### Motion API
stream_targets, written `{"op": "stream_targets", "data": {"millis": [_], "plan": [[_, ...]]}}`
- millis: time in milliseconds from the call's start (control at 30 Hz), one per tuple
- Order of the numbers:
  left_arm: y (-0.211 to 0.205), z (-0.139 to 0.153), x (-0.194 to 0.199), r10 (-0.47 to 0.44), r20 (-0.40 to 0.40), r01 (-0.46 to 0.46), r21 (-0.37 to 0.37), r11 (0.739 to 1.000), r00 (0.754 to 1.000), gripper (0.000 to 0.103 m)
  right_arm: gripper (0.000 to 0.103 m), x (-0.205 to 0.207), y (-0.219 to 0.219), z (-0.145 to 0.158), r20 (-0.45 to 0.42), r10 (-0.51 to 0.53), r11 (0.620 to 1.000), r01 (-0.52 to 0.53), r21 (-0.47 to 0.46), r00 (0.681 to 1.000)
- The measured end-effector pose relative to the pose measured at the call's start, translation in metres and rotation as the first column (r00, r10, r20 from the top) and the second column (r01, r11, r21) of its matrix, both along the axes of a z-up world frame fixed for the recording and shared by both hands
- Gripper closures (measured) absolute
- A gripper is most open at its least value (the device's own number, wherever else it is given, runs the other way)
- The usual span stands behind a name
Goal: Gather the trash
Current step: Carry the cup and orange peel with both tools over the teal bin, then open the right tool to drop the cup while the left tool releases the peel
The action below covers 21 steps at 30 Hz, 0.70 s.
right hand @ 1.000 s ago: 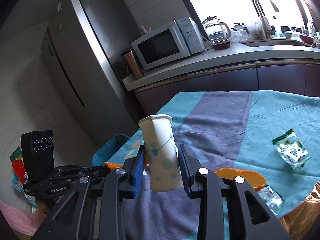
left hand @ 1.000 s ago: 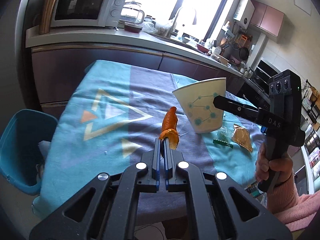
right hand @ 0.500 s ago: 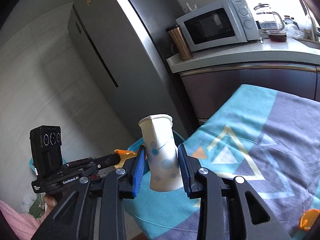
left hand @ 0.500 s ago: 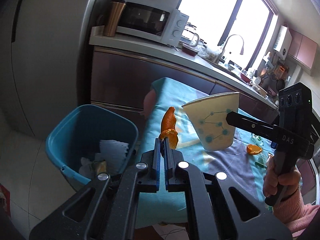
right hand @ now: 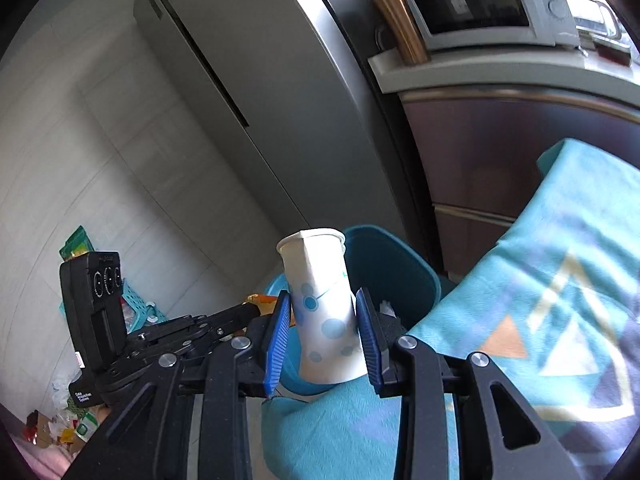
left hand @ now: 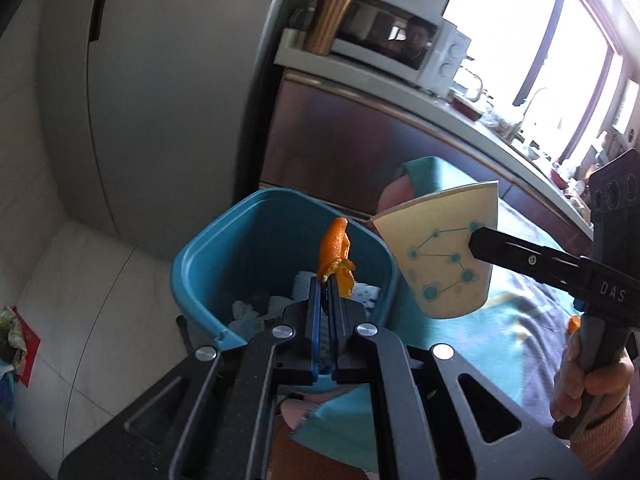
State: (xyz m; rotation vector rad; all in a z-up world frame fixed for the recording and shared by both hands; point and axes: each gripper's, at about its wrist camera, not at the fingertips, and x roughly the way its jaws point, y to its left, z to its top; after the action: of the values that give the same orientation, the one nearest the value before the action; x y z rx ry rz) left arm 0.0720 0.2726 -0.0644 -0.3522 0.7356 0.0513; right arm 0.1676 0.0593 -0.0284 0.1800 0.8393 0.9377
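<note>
I've got L tongs (left hand: 329, 286) pinching curly orange peel strip (left hand: 336, 254), light & floppy; R tongs (right hand: 323, 334) squeezing white dotted paper cup (right hand: 320, 304) mid-wall, crushable, near blue plastic bin (left hand: 208, 256).

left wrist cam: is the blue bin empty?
No. The blue bin already holds crumpled white paper at its bottom, seen behind the orange peel.

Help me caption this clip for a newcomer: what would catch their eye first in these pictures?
Probably the orange peel, pinched in the shut left gripper right over the blue bin, which already holds crumpled paper. Beside it, the right gripper squeezes a white paper cup with blue dots, near the bin's rim by the teal tablecloth.
</note>
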Motion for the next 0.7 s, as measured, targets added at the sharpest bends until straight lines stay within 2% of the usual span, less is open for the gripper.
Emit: {"op": "stream_targets", "data": {"millis": [233, 433, 700], "plan": [[0.012, -0.029, 0.021, 0.033, -0.059, -0.033, 0.007, 0.999, 0.998, 0.099, 0.071, 0.015, 0.035, -0.029, -0.083, -0.009, 0.997, 0.003, -0.077, 0.997], [0.010, -0.044, 0.039, 0.037, -0.083, -0.037, 0.003, 0.999, 0.996, 0.098, 0.067, 0.014, 0.050, -0.033, -0.087, -0.026, 0.994, 0.016, -0.108, 0.996], [0.000, -0.046, 0.043, 0.028, -0.072, -0.027, 0.010, 1.000, 0.997, 0.092, 0.066, 0.003, 0.031, -0.028, -0.063, -0.032, 0.996, 0.027, -0.088, 0.997]]}}
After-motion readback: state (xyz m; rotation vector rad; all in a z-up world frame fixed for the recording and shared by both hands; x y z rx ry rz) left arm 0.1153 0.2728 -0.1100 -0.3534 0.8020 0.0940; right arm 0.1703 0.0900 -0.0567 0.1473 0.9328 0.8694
